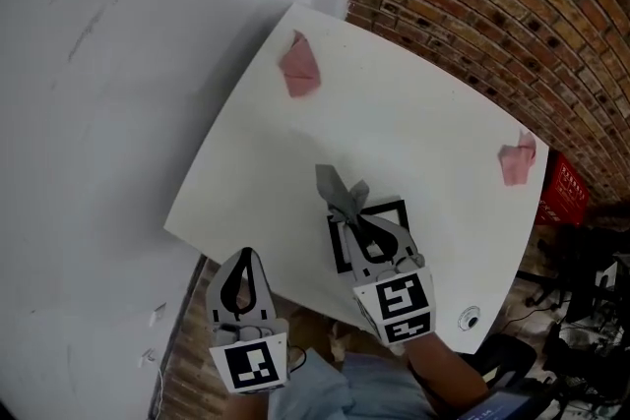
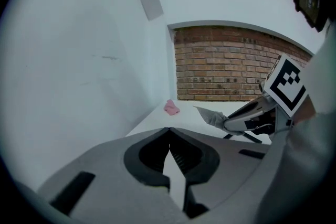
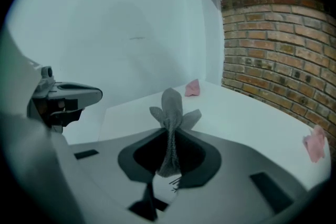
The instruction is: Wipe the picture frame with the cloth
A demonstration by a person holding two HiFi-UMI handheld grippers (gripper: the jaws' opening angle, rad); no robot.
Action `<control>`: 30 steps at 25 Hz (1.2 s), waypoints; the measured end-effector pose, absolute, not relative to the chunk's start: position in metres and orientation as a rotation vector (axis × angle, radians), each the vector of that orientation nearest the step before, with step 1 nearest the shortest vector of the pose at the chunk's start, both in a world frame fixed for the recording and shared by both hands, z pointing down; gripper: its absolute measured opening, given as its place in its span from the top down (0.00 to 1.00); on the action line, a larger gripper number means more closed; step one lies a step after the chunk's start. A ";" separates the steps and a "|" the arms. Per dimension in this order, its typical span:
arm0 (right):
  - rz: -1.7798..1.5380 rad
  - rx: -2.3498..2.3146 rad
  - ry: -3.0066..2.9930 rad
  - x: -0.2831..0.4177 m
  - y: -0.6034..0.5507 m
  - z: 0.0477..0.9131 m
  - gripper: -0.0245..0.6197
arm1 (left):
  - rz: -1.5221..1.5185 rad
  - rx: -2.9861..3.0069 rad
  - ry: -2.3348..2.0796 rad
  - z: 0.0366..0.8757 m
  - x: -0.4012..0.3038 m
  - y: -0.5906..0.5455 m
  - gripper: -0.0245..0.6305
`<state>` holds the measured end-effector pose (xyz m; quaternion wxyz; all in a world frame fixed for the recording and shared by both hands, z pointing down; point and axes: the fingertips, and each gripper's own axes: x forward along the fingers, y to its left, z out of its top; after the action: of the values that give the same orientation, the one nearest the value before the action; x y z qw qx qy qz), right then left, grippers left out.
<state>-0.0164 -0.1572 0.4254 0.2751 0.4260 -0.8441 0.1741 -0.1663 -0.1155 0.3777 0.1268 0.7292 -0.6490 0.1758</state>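
The right gripper (image 3: 170,131) has its jaws pressed together on a grey cloth (image 3: 171,105). The cloth pokes out past the tips. This gripper is right over the picture frame (image 1: 338,251), which lies flat on the near part of the white table (image 1: 423,113). The left gripper (image 2: 169,129) is at the table's near edge, to the left, with its jaws pressed together on nothing. One pink lump (image 1: 299,69) sits at the far corner and another pink lump (image 1: 516,162) at the right edge. A brick wall (image 1: 492,15) is behind.
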 end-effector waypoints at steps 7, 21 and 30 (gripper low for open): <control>0.523 1.064 -2.238 -0.038 -0.151 0.462 0.88 | 0.556 2.059 -1.862 0.408 -0.184 -0.113 0.95; 0.572 1.055 -2.197 -0.033 -0.149 0.486 0.88 | 0.586 2.044 -1.803 0.437 -0.181 -0.116 0.95; 0.584 1.096 -2.168 -0.014 -0.153 0.487 0.88 | 0.593 2.069 -1.776 0.435 -0.168 -0.123 0.95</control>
<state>-0.0142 -0.1532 0.4871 0.3160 0.4163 -0.8232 0.2218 -0.1682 -0.1226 0.4354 0.1747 0.7300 -0.6268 0.2091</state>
